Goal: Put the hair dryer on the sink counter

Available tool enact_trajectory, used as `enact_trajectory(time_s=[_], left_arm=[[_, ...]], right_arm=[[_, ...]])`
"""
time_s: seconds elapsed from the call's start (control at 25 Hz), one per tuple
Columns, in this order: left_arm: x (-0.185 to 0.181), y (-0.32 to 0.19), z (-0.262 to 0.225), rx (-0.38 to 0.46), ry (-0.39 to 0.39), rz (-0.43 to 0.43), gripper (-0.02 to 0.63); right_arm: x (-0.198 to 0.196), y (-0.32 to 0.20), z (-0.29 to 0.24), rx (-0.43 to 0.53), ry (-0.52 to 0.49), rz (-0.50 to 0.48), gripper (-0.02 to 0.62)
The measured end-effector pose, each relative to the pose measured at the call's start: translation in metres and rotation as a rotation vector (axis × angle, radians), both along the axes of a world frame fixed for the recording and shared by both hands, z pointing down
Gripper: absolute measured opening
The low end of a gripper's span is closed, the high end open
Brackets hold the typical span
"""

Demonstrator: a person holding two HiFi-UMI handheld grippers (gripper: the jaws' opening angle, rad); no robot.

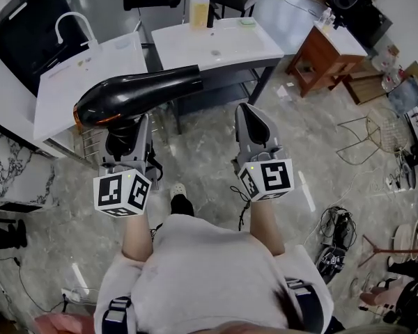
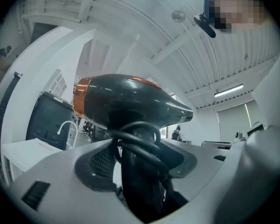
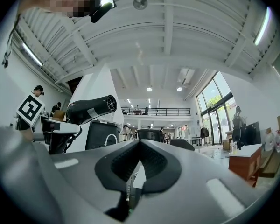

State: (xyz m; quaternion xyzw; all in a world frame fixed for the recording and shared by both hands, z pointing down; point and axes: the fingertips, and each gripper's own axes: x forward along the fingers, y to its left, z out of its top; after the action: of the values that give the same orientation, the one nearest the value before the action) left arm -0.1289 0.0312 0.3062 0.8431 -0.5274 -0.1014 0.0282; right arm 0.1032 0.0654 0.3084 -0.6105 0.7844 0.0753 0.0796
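The left claw [image 1: 125, 132] pinches the black hair dryer [image 1: 136, 92] by its handle, which has the cord looped round it. The dryer is held level in the air, its nozzle pointing right, over the near edge of the white sink bench [image 1: 70, 82]. A pale label [image 3: 94, 112] on its barrel is too small to read. The right claw [image 1: 255, 117] is pressed together with nothing in it.

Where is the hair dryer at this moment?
Head view, left side: the hair dryer is held by its handle in the left gripper, raised in front of the white sink counter, nozzle pointing right.
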Motion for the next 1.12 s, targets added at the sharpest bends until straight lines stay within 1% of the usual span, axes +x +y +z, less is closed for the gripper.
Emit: enact_trajectory(time_s=[0.32, 0.52, 0.88, 1.12], left_arm=[[-0.017, -0.099, -0.009, 0.004, 0.015, 0.01, 0.27], [-0.026, -0.147, -0.01, 0.002, 0.013, 0.016, 0.27], [-0.041, -0.214, -0.008, -0.002, 0.01, 0.044, 0.27], [-0.035, -0.249, 0.004, -0.033, 0.029, 0.07, 0.271]], right_arm=[[-0.014, -0.095, -0.012, 0.011, 0.002, 0.019, 0.011], [-0.022, -0.141, -0.014, 0.014, -0.001, 0.028, 0.011], [-0.04, -0.205, -0.01, 0.022, -0.015, 0.042, 0.011], [-0.031, -0.229, 0.002, -0.009, -0.007, 0.074, 0.011]])
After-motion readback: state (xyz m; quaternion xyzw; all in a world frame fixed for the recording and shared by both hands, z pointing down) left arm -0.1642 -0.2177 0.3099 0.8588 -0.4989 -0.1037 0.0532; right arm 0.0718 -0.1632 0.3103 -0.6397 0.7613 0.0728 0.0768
